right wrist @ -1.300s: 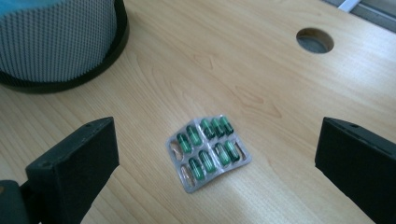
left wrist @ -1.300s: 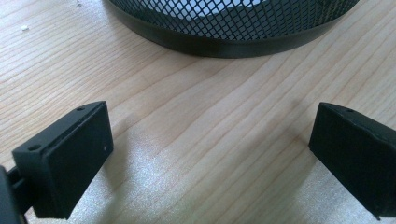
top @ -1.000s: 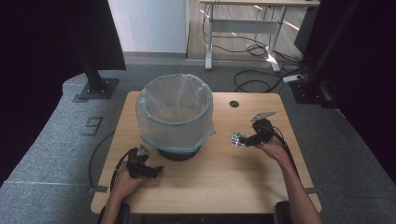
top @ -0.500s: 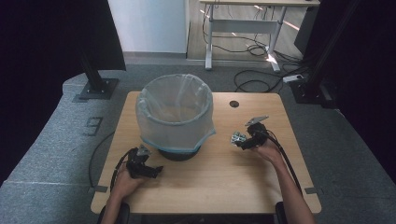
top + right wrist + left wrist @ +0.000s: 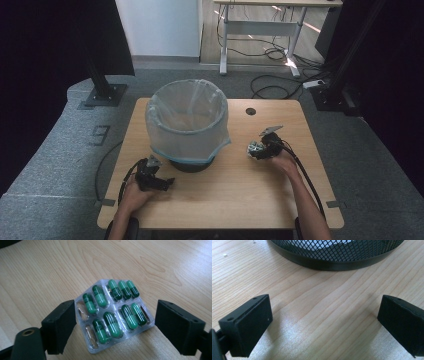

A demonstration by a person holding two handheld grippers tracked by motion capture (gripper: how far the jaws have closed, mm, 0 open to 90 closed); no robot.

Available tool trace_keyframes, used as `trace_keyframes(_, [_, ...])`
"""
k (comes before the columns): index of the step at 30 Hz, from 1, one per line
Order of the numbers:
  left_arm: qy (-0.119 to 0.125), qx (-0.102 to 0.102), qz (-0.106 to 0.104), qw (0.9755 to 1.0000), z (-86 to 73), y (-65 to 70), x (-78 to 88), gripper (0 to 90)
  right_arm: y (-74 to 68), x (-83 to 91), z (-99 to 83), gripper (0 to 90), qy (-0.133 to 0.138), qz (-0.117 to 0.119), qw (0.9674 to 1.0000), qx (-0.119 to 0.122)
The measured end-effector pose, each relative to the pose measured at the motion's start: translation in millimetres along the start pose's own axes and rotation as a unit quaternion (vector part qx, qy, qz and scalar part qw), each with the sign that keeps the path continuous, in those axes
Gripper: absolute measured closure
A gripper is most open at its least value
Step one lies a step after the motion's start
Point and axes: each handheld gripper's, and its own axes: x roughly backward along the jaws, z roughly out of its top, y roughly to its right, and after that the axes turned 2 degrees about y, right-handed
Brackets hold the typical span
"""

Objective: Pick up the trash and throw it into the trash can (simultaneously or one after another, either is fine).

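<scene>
A silver blister pack of green capsules lies on the wooden table between the jaws of my right gripper. That gripper is open: its left jaw touches the pack's edge and its right jaw stands clear. In the high view the right gripper sits right of the bin with the pack at its tips. My left gripper is open with nothing in it and hovers just over the wood. In the high view the left gripper is at the bin's front left.
A black mesh bin lined with a translucent bag stands at the table's middle, and its base rim is close ahead of the left jaws. A round cable hole lies at the back. Cables trail from both grippers.
My right gripper has shifted slightly left and toward the person, over the pack. The left gripper has stayed put.
</scene>
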Motion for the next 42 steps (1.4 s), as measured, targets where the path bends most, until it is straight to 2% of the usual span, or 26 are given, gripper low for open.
trace_keyframes(3, [0.0,0.0,0.0,1.0,0.0,0.0,0.0,0.0,1.3,-1.7,-0.9,23.3,0.0,0.001,1.0,0.0])
trace_keyframes(9, [0.0,0.0,0.0,1.0,0.0,0.0,0.0,0.0,0.9,-2.4,-1.3,27.9,0.001,0.007,1.0,-0.005])
trace_keyframes(15, [0.0,0.0,0.0,1.0,0.0,0.0,0.0,0.0,-2.0,-0.7,0.2,41.6,-0.003,0.003,1.0,-0.003])
trace_keyframes(18, [0.0,0.0,0.0,1.0,0.0,0.0,0.0,0.0,-2.3,-0.3,0.2,45.6,-0.003,0.001,1.0,-0.005])
trace_keyframes(24, [0.0,0.0,0.0,1.0,0.0,0.0,0.0,0.0,-3.4,3.8,2.1,47.4,-0.007,-0.006,1.0,-0.004])
trace_keyframes(32, [0.0,0.0,0.0,1.0,0.0,0.0,0.0,0.0,-6.5,18.6,11.2,48.6,0.014,0.004,0.9999,-0.002])
trace_keyframes(42, [-0.001,0.0,-0.001,1.0,0.1,-0.1,0.1,0.0,-8.1,32.7,19.4,51.7,0.02,0.011,0.9997,-0.002])
